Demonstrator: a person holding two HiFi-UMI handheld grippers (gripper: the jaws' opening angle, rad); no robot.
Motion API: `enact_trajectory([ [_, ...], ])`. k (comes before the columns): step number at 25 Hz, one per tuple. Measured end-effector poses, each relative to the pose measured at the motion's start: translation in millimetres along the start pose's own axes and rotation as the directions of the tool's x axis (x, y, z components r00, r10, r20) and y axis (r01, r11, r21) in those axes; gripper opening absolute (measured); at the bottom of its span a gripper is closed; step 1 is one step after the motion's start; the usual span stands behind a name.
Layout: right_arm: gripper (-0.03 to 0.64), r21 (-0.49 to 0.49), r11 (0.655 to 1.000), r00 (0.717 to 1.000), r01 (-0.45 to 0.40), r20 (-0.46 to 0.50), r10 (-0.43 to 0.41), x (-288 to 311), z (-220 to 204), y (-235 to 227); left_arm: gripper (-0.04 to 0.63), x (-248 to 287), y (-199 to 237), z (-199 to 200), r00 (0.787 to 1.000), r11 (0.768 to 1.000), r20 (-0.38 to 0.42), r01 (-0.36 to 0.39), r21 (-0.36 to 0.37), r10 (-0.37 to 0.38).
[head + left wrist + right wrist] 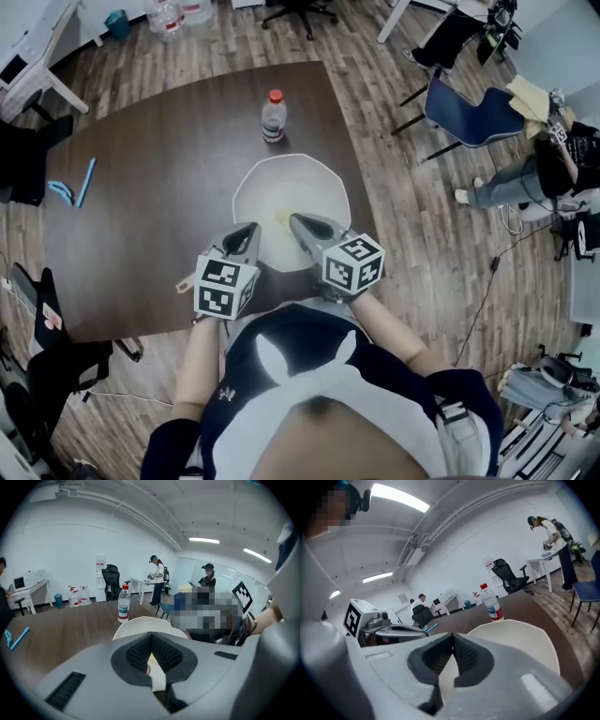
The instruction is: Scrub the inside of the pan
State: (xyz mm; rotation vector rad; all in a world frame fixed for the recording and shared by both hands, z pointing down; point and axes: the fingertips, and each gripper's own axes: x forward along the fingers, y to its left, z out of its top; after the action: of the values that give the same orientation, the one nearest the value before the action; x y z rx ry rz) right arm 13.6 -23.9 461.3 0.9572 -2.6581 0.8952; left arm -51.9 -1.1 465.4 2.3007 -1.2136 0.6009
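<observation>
1. We hold our left tool [251, 231] and right tool [296, 221] side by side, each with its jaws pressed together on nothing.
2. The white pan [305, 183] lies on the counter [159, 141], just ahead of and below both tool tips.
3. A bottle [273, 116] stands beyond the pan.

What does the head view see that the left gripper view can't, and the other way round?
Only the head view: the left gripper from above, with its marker cube, and the person's torso. Only the left gripper view: the ceiling lights and that gripper's ribbed pads, closed together. Both: the bottle, the pan and the table.
</observation>
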Motion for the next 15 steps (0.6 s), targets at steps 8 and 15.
enact_trajectory([
  [8, -0.002, 0.014, 0.999, 0.999, 0.029, 0.039, -0.029, -23.6, -8.6, 13.8, 0.003, -6.4, -42.5, 12.7, 0.987, 0.988, 0.085, 0.144, -0.05, -0.14],
  [15, -0.002, -0.019, 0.998, 0.998, 0.057, -0.017, -0.057, -32.3, -28.0, 17.5, 0.004, -0.3, -66.1, 7.7, 0.963, 0.96, 0.061, 0.265, -0.086, -0.261],
])
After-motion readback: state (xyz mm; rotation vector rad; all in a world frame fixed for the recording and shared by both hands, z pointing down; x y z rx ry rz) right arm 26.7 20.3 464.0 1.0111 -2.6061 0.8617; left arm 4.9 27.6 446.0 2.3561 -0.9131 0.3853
